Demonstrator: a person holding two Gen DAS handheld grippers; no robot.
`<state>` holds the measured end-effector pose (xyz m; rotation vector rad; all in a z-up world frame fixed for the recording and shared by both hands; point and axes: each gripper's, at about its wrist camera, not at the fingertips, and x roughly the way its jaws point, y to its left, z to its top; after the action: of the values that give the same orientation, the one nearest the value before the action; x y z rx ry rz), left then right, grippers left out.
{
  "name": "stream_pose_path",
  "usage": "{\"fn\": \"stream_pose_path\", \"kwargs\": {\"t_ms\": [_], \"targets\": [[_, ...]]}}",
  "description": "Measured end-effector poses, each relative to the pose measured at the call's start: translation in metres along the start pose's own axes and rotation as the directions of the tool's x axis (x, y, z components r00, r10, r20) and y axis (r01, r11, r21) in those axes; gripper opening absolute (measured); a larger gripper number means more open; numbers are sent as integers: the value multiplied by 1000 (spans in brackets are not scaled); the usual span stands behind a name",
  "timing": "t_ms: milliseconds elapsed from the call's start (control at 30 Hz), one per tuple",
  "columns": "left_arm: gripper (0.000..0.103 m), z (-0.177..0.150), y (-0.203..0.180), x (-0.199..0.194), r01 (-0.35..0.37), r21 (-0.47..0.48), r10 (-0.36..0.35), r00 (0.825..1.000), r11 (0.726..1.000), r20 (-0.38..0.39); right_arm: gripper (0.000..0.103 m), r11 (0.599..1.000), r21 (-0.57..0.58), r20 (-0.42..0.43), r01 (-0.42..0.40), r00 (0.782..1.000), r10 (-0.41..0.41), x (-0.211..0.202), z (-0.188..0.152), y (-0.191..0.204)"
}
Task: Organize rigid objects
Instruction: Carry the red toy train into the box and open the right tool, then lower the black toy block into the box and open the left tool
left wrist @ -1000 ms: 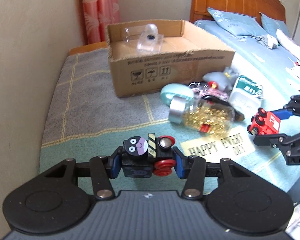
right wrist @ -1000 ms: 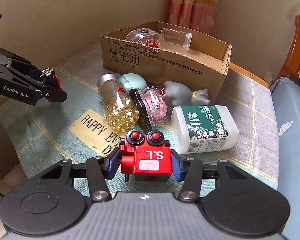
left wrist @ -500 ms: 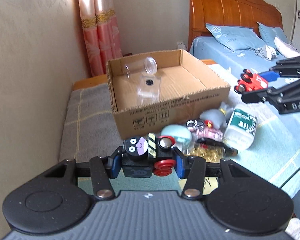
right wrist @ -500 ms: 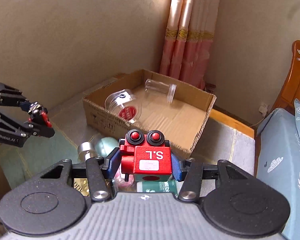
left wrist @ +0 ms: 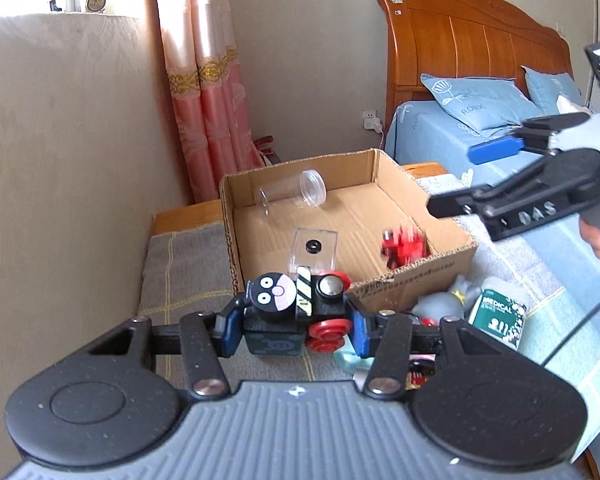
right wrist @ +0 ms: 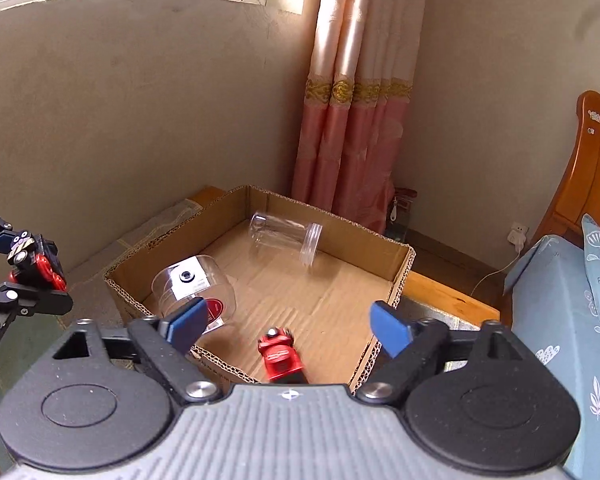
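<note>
Black toy train (left wrist: 296, 312): clamped in L gripper (left wrist: 294, 330), short of cardboard box (left wrist: 416, 276) near wall, box dead ahead; R gripper (right wrist: 288, 322) over box, jaws apart, empty.

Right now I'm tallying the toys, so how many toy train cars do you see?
2. The red train car lies inside the cardboard box, near its front wall. The black train car is clamped in the left gripper. Others may be hidden.
</note>
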<state>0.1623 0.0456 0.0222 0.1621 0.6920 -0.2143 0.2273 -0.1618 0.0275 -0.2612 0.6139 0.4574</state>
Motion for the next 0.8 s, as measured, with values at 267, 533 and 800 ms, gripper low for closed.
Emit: {"fn": "stream_pose_path", "kwargs": {"t_ms": [267,533,800], "targets": [[50,25,1,17,-2,8,2,1000,1000,-8,103,997,77,-62,3,998,1,-21,-13,1],[50,67,7,47,-28,33,29,999,999,-34,103,993,118,-36,31,999,-27,-46,-21,5],[50,105,14,100,-39,38,43,992,999,-115,103,994,101,-60,49,997,-44,-58,-34,13]]}}
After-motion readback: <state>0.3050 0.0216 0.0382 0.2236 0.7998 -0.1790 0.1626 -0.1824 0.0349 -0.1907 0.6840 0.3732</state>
